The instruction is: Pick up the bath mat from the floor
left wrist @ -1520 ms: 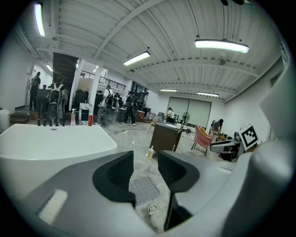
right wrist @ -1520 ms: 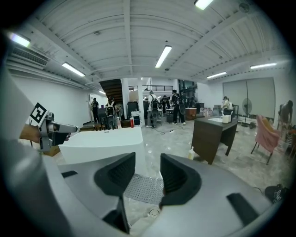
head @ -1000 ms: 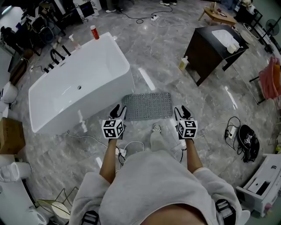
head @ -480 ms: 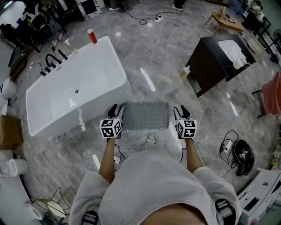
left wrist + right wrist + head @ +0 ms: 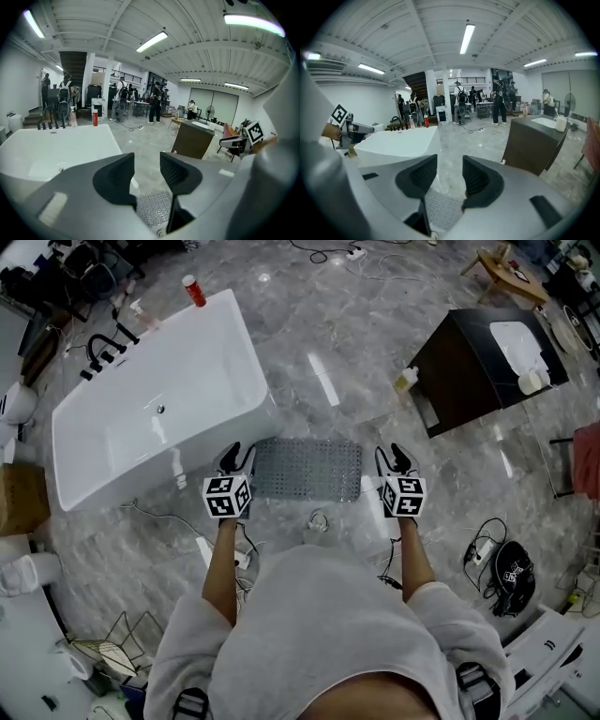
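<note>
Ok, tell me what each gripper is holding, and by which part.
Nothing is held. The left gripper and right gripper both have their jaws apart with nothing between them; the bath mat lies flat on the floor, ungripped.

No readable text, labels or numbers anywhere — all too small.
</note>
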Demonstrator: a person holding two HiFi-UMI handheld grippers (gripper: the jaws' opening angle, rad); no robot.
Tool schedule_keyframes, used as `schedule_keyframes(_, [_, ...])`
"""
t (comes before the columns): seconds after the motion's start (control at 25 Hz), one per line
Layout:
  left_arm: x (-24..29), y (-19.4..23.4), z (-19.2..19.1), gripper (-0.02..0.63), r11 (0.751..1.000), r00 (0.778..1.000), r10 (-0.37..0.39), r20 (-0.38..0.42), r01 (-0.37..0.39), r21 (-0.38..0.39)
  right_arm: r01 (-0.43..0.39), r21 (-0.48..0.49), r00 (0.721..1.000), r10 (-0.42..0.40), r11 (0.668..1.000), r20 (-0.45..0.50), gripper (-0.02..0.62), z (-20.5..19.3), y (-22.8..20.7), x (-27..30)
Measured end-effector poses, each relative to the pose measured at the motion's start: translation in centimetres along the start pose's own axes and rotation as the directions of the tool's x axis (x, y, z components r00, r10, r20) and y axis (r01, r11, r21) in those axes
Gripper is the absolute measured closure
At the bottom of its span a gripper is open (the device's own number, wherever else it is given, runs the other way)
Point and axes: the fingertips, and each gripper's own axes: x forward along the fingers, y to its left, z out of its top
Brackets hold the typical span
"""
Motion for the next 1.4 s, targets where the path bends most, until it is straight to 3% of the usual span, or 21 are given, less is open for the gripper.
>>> schedule_keyframes(0.52, [1.1,2.1,-3.6,0.431,0.998,0.991,0.053,-0.12,-0.056,-0.02,-0.009,0.056,0.996,0.014,0.998,-0.085,0.419,-4.4,-2.1,1.9])
schedule_keyframes(1.04, [4.2,5.9,-8.4,0.431,0.998,0.977,0.059,-0.205,-0.065,-0.024,-0.024,0.045,0.986,0.031,0.999,-0.161,0.419,-8.8,-1.7,5.3])
schedule_keyframes(1.4, [6.6,9.6,-12.7,0.425,0.998,0.97,0.02,-0.243,-0.034,-0.05,-0.014,0.063,0.98,0.027,0.998,-0.199,0.419,-11.7,0.1,8.3])
